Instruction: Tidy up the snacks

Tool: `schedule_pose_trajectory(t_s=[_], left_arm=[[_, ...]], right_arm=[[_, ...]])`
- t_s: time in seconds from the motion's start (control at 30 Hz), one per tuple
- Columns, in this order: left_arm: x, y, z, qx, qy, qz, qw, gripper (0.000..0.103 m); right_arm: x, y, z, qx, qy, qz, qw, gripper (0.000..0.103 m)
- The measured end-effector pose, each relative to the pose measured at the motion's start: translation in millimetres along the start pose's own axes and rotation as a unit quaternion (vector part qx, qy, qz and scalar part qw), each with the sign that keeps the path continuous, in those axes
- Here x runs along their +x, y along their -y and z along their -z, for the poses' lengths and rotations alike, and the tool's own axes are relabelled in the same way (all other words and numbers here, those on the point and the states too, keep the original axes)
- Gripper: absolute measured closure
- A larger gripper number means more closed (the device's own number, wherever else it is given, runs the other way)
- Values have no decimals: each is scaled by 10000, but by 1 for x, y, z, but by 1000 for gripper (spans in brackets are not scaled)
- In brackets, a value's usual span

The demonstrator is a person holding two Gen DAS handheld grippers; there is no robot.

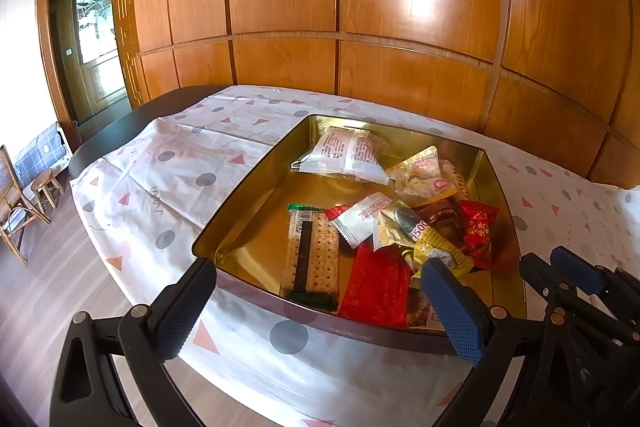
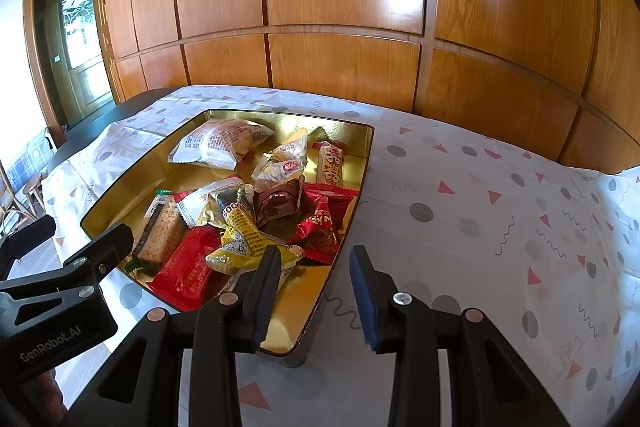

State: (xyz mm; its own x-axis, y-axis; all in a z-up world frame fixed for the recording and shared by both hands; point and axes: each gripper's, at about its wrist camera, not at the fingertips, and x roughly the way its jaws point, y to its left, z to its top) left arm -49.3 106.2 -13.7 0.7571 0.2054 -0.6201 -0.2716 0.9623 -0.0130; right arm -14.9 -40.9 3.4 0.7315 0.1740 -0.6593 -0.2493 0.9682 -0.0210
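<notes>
Gold-lined and shallow, the tin (image 1: pixel 248 187) is sitting on the patterned cloth (image 1: pixel 168 163) that is covering the tabletop, toward the tabletop's near edge, with the wood-panelled wall (image 1: pixel 400 7) rising behind the far edge. Snack packets are lying loose inside it: a white bag (image 1: pixel 348 153) near the far wall of the tin, a cracker pack (image 1: pixel 312 255) and a red packet (image 1: pixel 378 291) against the near wall, a yellow packet (image 1: pixel 444 247) among the pile.

The left gripper (image 1: pixel 320 303) is hovering over the tin's near rim, its fingers (image 1: pixel 452 311) standing wide apart and holding nothing. The left view is showing the bare cloth toward the tabletop's left edge, plus a doorway (image 1: pixel 92 39) and a wicker chair (image 1: pixel 12 211) beyond it.

The right gripper (image 2: pixel 314 289) is straddling the tin's right wall, one finger over the gold floor and the other over the cloth, the fingers moderately open and empty. Only the right view is showing the long stretch of cloth toward the tabletop's right edge and a red-and-white bar (image 2: pixel 331 163) in the tin's far right corner.
</notes>
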Motion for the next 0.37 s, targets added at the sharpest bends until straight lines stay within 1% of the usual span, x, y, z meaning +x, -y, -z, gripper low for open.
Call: schedule_pose_trajectory(t_s=[0.13,0.23,0.37], left_arm=[[0,-1,0,-74,-21,109,9999,0],[-1,-3,-2,-142,3,124,9998,0],[-1,-3,-4,-92,24,113,9999,0]], right_arm=[[0,1,1,4,-2,-15,10000,67],[0,3,1,24,15,-24,10000,67],[-1,15,-1,143,44,-18,9999,67]])
